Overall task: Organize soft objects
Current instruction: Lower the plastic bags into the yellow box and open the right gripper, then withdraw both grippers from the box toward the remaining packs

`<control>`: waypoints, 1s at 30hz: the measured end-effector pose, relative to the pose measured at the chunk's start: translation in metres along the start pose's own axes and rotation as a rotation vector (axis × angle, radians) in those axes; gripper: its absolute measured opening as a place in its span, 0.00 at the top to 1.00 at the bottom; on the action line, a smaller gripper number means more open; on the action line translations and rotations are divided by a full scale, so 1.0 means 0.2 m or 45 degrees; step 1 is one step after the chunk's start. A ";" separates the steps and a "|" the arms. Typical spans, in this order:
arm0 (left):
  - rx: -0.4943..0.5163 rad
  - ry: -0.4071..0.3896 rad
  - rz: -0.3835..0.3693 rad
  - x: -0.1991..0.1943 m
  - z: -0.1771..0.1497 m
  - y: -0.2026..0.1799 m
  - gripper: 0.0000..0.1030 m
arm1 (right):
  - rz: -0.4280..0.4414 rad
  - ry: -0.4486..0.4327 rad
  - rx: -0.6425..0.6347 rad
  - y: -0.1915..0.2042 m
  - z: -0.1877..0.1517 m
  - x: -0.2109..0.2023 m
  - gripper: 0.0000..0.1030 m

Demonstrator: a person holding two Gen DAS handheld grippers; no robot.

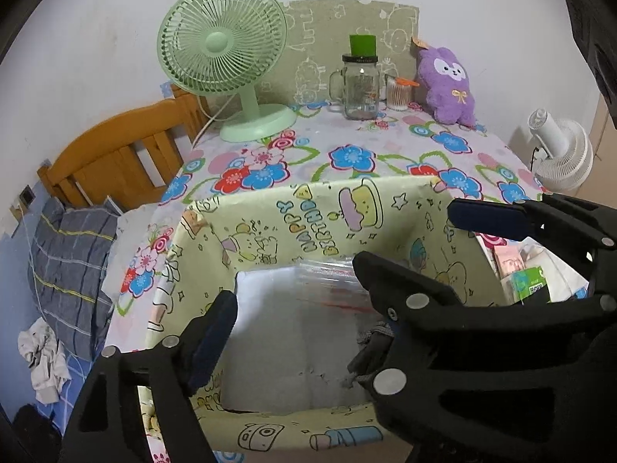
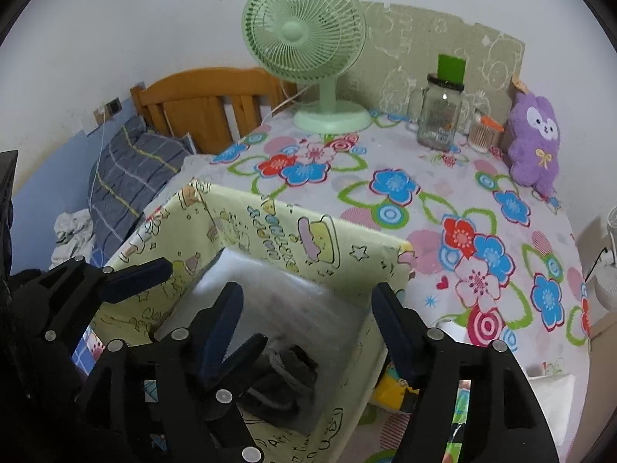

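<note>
A yellow cartoon-print fabric box (image 1: 293, 223) (image 2: 308, 239) stands at the near edge of the floral table, lined with clear plastic. A dark grey soft cloth (image 2: 283, 380) lies inside it, partly seen in the left wrist view (image 1: 370, 351). Both grippers hover over the box mouth, close together. My left gripper (image 1: 304, 339) is open and empty above the cloth; it also shows in the right wrist view (image 2: 185, 308). My right gripper (image 2: 308, 332) is open and empty; its fingers (image 1: 482, 216) cross the left wrist view. A purple plush bunny (image 1: 449, 85) (image 2: 534, 144) sits at the table's far right.
A green desk fan (image 1: 227, 58) (image 2: 308, 46), a glass mug jar with a green lid (image 1: 360, 85) (image 2: 439, 115) and a cotton-swab tub (image 1: 397, 94) stand at the back. A wooden bed head (image 1: 115, 154) and pillow lie left; a white fan (image 1: 563, 154) right.
</note>
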State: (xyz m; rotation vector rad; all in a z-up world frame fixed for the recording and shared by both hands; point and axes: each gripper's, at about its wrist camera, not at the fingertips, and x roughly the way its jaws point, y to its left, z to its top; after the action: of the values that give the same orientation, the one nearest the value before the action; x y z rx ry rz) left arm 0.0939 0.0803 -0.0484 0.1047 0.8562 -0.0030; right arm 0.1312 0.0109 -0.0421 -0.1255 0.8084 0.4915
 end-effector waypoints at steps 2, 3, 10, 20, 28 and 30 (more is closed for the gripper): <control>0.002 -0.013 0.008 -0.02 0.00 -0.01 0.16 | -0.004 -0.007 0.000 0.00 0.00 -0.01 0.27; 0.005 -0.019 0.010 -0.02 0.01 -0.01 0.15 | -0.021 -0.012 0.005 -0.01 0.00 -0.03 0.21; 0.024 -0.086 0.015 -0.10 0.02 -0.10 0.09 | -0.066 -0.062 0.037 -0.07 -0.01 -0.12 0.13; 0.046 -0.177 -0.031 -0.22 0.04 -0.24 0.09 | -0.136 -0.161 0.079 -0.18 -0.05 -0.29 0.04; 0.060 -0.205 -0.070 -0.27 0.01 -0.34 0.07 | -0.225 -0.240 0.077 -0.23 -0.12 -0.43 0.03; 0.065 -0.209 -0.080 -0.28 0.01 -0.37 0.07 | -0.263 -0.292 0.077 -0.24 -0.15 -0.48 0.02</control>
State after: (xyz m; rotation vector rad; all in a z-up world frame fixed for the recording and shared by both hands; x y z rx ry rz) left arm 0.0547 0.0039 -0.0114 0.1236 0.6954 -0.0915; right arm 0.0773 -0.0761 0.0017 -0.0935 0.5774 0.2800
